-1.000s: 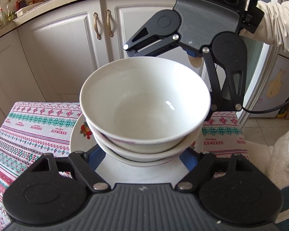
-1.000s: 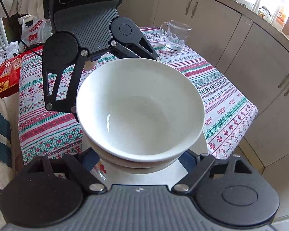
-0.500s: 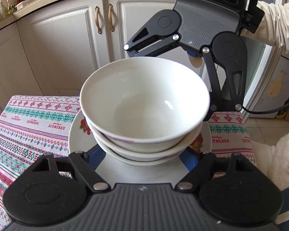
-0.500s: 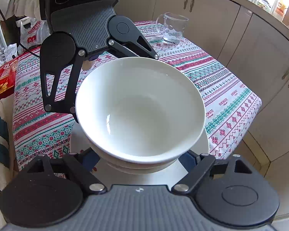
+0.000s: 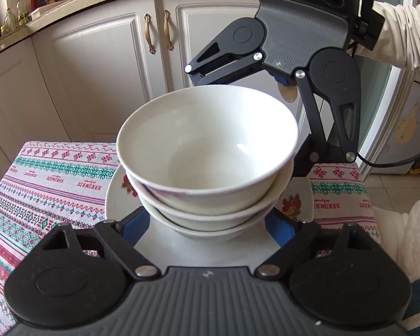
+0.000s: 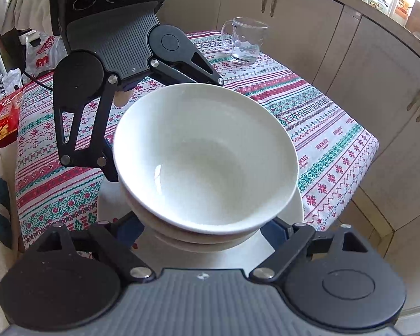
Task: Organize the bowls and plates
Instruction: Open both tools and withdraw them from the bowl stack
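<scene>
With both my claws spread wide, left gripper (image 5: 207, 225) and right gripper (image 6: 204, 231) flank the plate (image 5: 117, 196) carrying stacked bowls (image 5: 207, 151) above the tablecloth (image 6: 322, 128).

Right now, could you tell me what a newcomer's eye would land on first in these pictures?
A stack of white bowls sits on a flower-printed plate, centre frame, with the left gripper and right gripper at opposite sides. Beyond, a glass mug stands on the patterned tablecloth.

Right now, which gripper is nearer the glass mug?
Left. The left gripper flanks the bowls on the side toward the mug; the right gripper is opposite.
</scene>
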